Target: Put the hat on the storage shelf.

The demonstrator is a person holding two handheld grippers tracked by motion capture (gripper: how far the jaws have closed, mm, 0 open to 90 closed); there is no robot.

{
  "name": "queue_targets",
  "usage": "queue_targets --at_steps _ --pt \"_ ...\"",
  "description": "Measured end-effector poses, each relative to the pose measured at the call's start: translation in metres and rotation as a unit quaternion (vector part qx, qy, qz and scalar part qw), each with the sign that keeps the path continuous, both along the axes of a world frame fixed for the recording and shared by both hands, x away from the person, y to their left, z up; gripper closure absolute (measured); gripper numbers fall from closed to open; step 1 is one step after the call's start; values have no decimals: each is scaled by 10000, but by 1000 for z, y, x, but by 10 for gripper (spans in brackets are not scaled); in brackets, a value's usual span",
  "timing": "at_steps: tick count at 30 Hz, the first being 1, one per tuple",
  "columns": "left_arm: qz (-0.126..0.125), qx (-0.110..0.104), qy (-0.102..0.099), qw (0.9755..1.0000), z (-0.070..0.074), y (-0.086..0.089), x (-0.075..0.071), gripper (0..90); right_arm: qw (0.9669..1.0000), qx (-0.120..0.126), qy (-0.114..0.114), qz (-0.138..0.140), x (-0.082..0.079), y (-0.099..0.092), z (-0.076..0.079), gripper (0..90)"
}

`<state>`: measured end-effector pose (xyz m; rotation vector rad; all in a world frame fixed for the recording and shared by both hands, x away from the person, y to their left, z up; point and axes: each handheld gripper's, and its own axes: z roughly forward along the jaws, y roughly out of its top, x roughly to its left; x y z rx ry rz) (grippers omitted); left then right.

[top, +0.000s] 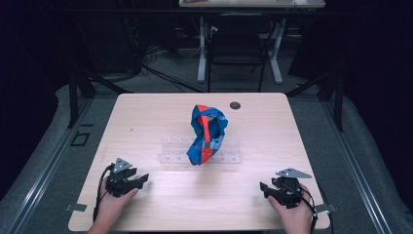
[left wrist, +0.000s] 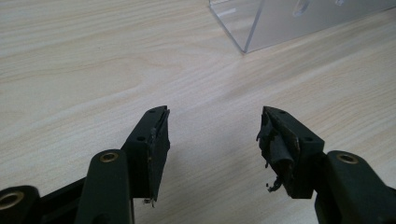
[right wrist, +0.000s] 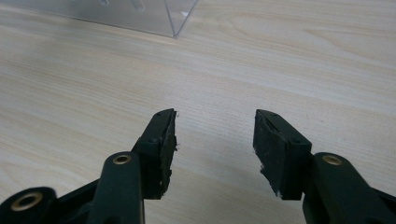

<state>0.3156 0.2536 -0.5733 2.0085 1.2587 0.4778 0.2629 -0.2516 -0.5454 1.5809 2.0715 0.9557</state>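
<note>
A blue and red cloth band [top: 207, 134] hangs draped over a clear acrylic rack [top: 170, 156] at the middle of the wooden table [top: 156, 112]. My left gripper [top: 141, 180] rests low at the near left, held by a hand, jaws open and empty; in the left gripper view [left wrist: 214, 122] bare wood lies between its jaws and a corner of the clear rack [left wrist: 261, 23] shows ahead. At the near right, my right gripper [top: 263, 187] is open with nothing between its jaws [right wrist: 215, 122], and a corner of the rack [right wrist: 154, 16] lies beyond it.
A small dark round disc [top: 235, 105] lies on the table behind the rack. Beyond the table stand a black chair [top: 238, 46] and the white legs of another desk [top: 202, 53]. Dark floor and rails flank the table.
</note>
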Motion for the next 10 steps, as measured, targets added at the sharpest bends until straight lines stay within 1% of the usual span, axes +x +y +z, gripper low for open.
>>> queue_targets --at_steps 2,5,7,8,10 --pt "5 -20 5 10000 0 -1 0 428 10000 -33 -28 58 0 1 0 475" --pt "17 -22 25 10000 -1 0 0 428 9999 8 -80 135 0 2 0 463" --pt "19 -24 35 10000 -1 0 0 428 9997 46 -73 226 1 3 -1 468" --pt "19 -25 33 10000 -1 0 0 428 9996 6 -95 276 1 3 0 475" --pt "26 -21 33 10000 -1 0 0 428 9995 11 -89 310 2 4 0 491"
